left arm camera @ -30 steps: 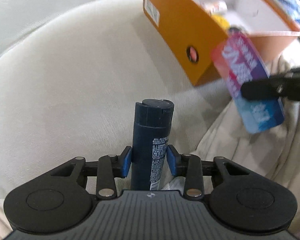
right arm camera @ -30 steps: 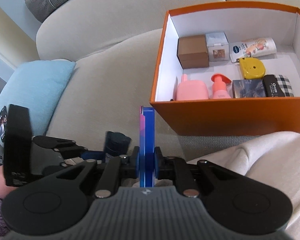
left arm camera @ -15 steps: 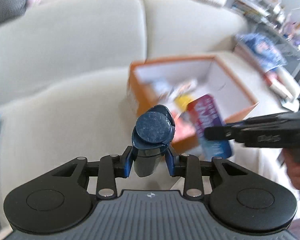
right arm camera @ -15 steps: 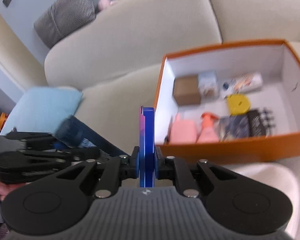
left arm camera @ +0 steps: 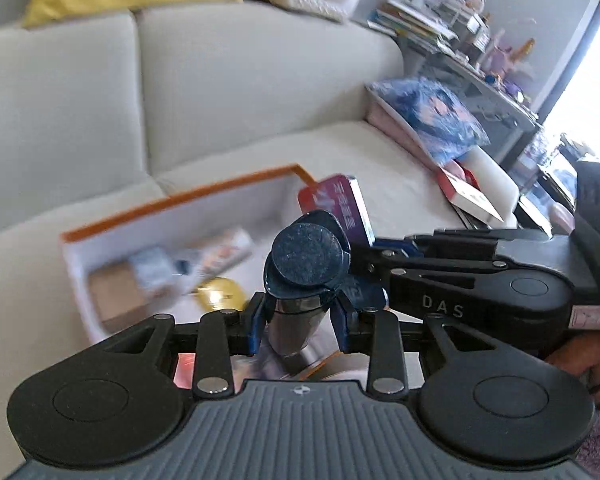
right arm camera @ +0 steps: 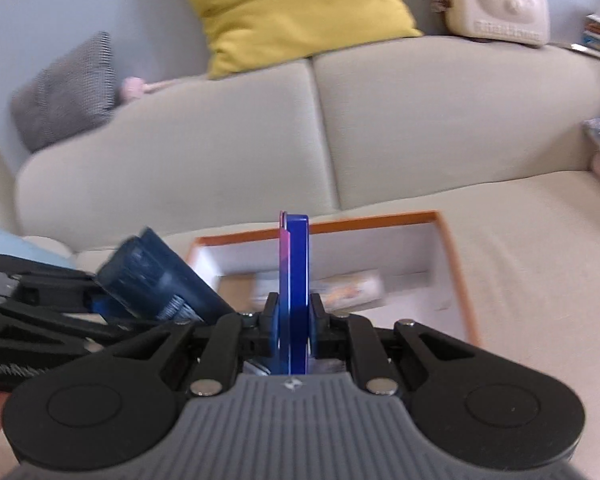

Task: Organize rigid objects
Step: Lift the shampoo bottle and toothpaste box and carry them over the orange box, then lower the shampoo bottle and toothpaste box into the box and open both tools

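Bright daylight, window glare, motion blur, fisheye-warped edges.

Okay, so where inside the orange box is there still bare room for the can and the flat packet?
Bare white floor shows in the orange box along its right wall, past the tube. The left and back are crowded: a brown box, the tube and a yellow disc. The near row is hidden behind the can and packet.

Box (right arm camera: 456, 264) on sofa (right arm camera: 500, 216), cushion (right arm camera: 292, 12) behind.
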Motion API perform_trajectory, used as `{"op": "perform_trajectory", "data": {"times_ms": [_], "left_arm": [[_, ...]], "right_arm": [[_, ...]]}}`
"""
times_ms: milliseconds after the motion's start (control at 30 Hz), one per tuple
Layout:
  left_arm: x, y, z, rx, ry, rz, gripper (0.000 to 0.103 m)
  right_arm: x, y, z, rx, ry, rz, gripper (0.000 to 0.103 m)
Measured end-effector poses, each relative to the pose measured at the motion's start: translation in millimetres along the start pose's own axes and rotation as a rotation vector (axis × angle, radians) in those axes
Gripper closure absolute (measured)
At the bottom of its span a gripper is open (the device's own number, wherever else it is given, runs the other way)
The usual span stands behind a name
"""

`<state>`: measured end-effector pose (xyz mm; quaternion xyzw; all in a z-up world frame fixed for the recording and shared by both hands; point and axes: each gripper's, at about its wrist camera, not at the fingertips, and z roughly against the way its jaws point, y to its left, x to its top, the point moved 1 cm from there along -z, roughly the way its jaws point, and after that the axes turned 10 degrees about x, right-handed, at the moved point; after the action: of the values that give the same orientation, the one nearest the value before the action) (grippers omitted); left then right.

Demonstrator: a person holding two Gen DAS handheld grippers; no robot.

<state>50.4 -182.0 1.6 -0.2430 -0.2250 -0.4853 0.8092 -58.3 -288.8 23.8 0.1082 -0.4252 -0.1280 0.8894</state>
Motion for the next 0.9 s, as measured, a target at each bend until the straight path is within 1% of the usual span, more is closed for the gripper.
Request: {"op": "perform_trajectory", "data": {"times_ms": [67,167,267,367,667,733,833,900], "left_arm": [[3,-3,-16,-0.024,0.025,0.011,0.065],[7,-5,-46,-0.086,0.067,0.059,0.065],[4,-4,-69,-0.154,0.115,0.095,0.065],[-1,0,-86,-0.206,0.161,0.142,0.065],[2,9,-138,-0.267,0.281,0.268,0.065],[1,9,-148,-0.271,0.303,0.282,0.065],[1,7,-162,-0.249,0.338,0.269,0.065],[2,9,-167,-0.253,0.337,0.291,0.065]], "right_arm": [[2,-13,-4,-0.056,0.009,0.021,0.09],[4,-33,-10,-0.135,0.017,0.036,0.09],[8,-53,-11,-0.165,0.027,0.021,0.09],[10,-65,-11,-0.171,0.031,0.034,0.09],[15,-85,-40,-0.145,0.075,0.011,0.09],[16,-89,-45,-0.14,0.083,0.0,0.09],[15,-92,-53,-0.135,0.098,0.001,0.09],[15,-95,-58,-0.135,0.104,0.0,0.09]]}}
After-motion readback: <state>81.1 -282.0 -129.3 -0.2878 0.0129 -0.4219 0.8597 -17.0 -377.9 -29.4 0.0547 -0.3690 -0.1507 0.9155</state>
